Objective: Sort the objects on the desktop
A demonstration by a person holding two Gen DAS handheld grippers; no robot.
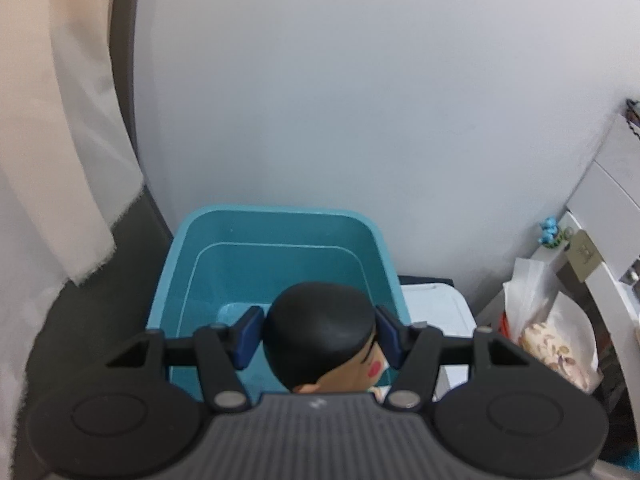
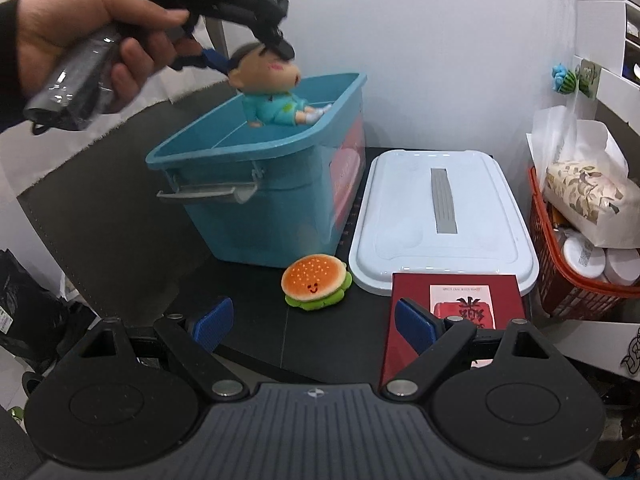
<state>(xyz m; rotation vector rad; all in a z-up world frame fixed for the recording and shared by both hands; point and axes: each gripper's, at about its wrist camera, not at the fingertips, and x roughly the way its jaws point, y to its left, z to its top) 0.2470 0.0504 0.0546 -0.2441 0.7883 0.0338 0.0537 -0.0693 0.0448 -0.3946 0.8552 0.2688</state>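
My left gripper point(image 1: 318, 338) is shut on the black-haired head of a doll point(image 1: 320, 340) in a teal outfit and holds it over the open blue bin point(image 1: 276, 224). From the right wrist view the doll point(image 2: 276, 96) hangs just above the blue bin point(image 2: 260, 184), its legs at rim height, with the left gripper point(image 2: 256, 54) in a person's hand. My right gripper point(image 2: 314, 326) is open low over the dark desk. A plush burger point(image 2: 316, 282) lies just ahead of it. A red box point(image 2: 456, 312) lies by its right finger.
The white bin lid point(image 2: 440, 216) lies flat right of the bin. At far right a red basket point(image 2: 576, 280) holds a tissue pack and jars. Behind stands a white wall. A curtain point(image 1: 60, 140) hangs to the left.
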